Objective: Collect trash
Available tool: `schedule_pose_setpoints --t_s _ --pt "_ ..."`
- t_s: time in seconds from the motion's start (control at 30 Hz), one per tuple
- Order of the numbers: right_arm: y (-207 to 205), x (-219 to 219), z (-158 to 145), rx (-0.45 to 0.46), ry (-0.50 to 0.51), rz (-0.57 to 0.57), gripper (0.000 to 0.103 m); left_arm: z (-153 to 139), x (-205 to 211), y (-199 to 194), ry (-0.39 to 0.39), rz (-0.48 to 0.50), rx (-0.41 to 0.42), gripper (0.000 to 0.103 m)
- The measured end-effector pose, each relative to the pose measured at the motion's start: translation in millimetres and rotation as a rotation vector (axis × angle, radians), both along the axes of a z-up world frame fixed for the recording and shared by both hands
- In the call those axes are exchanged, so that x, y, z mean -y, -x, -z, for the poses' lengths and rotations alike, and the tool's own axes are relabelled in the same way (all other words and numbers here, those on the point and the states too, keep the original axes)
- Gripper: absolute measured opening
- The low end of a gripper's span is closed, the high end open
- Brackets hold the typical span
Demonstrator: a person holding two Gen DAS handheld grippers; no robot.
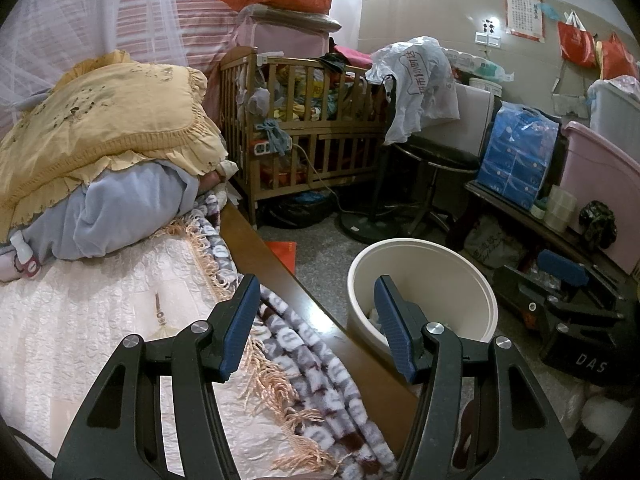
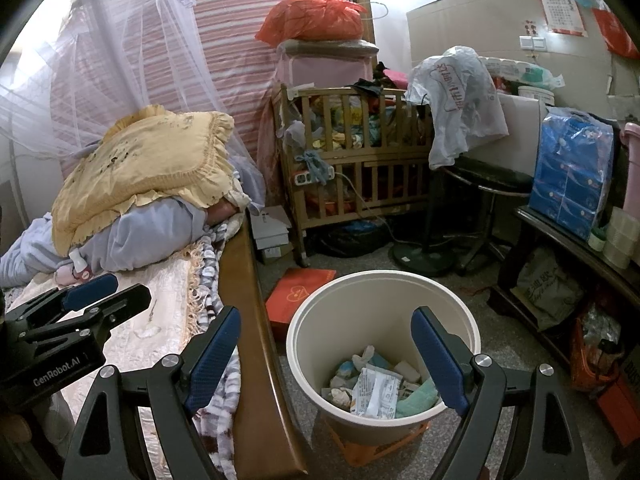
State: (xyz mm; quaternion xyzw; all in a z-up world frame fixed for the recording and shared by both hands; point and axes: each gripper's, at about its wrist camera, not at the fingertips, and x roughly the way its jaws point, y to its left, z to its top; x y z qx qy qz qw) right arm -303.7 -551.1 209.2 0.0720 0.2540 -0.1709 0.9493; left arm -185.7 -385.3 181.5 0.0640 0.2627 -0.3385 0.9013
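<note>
Both grippers, left (image 1: 316, 328) and right (image 2: 326, 360), splayed and empty; keep right centred over cream bin (image 2: 298, 332) rim, clear of bed rail (image 2: 256, 360).

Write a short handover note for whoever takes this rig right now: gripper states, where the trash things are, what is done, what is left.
Left gripper: open, empty, over the bed's edge.
Right gripper: open, empty, hovering above the bin.
Bin: cream, on the floor beside the bed frame, standing on an orange crate.
Done: wrappers and tissues already lie in the bin.
Left: no loose trash is clearly visible on the bed; check the small pink-capped bottle by the pillows and the red box on the floor.
</note>
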Motion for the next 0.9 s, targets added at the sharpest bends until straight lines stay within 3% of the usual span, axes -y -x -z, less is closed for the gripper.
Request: schedule_pose_setpoints --t_s 0.9 --pt "-0.8 2.0 2.5 -0.007 -0.006 -0.001 0.085 1.8 1.2 0.8 -0.002 -0.004 -0.003 0.058"
